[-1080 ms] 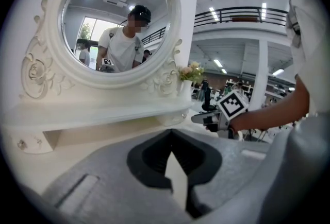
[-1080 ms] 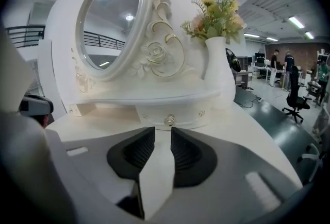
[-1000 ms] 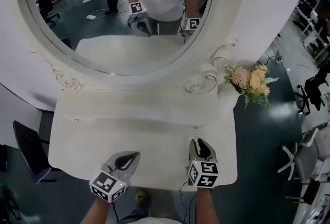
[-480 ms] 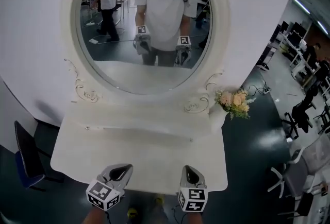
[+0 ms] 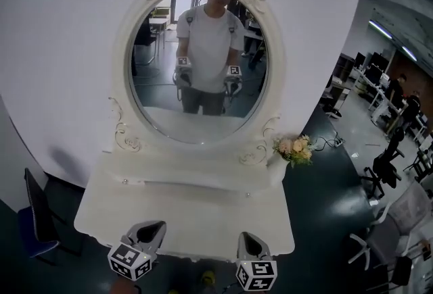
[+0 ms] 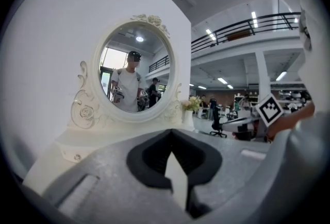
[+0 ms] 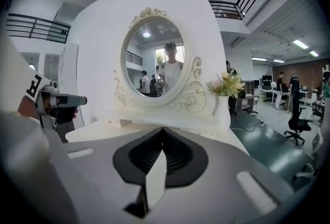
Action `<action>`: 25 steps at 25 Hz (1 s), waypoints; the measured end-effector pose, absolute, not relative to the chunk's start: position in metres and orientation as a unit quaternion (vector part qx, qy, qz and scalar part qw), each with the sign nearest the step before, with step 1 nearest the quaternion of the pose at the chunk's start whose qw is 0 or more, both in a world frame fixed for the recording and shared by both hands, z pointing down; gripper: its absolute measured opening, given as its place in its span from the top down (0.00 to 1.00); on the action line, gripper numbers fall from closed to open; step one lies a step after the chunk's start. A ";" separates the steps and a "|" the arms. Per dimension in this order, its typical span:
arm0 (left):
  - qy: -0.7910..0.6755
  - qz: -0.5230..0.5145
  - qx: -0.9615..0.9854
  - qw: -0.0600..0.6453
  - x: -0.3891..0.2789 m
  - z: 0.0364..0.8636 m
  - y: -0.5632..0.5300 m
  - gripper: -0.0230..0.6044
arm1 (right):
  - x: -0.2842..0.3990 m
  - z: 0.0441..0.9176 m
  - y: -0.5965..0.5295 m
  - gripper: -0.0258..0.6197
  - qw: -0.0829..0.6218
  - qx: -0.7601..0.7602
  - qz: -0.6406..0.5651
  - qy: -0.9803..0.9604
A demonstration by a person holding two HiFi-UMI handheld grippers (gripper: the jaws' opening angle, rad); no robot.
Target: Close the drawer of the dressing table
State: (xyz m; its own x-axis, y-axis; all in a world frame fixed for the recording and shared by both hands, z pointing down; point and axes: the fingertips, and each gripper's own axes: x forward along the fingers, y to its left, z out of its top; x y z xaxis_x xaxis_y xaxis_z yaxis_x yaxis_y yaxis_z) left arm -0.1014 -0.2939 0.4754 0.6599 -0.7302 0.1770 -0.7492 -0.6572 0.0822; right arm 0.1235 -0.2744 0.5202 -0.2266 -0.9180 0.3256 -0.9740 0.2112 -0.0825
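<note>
Apparently done, or as good as. Cannot find any drawer [image 5: 181,184] standing proud of the dressing table [image 5: 101,218]: only a low tier under the mirror [image 5: 196,76], flush along its front, with a small knob near each end. Hard to vouch for anything below the tabletop's near edge, hidden from the head view, so calling it closed with some caution.

Holding the left gripper [image 5: 151,226] and the right gripper [image 5: 248,238] side by side over the near edge of the tabletop, well apart from that tier and touching nothing. Pressed together, both pairs of jaws, with nothing pinched in either. Nothing left, then, by the look of it, beyond perhaps a check for a front pushed fully home.

Bare white tabletop, matt and scalloped at the edge, carrying nothing but a vase of pale flowers [image 5: 292,148] at the back right. Behind, a plain white curved wall [image 5: 61,49]; in the mirror, a person in a white T-shirt holding both tools. Around, a dark glossy floor [image 5: 325,178], a dark chair [image 5: 35,208] at the left, and off to the right an open office with swivel chairs and desks.
</note>
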 end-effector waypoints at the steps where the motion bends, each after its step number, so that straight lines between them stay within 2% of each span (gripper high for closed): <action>1: -0.410 0.063 0.907 0.071 -0.107 0.472 -0.292 0.96 | 0.120 0.515 -0.270 0.96 0.102 0.612 0.130 -0.773; 14: -0.433 0.036 0.900 0.022 -0.158 0.427 -0.261 0.96 | 0.085 0.461 -0.230 0.96 0.057 0.605 0.071 -0.791; 25: -0.442 0.034 0.896 0.014 -0.175 0.418 -0.248 0.97 | 0.075 0.454 -0.215 0.96 0.045 0.609 0.065 -0.790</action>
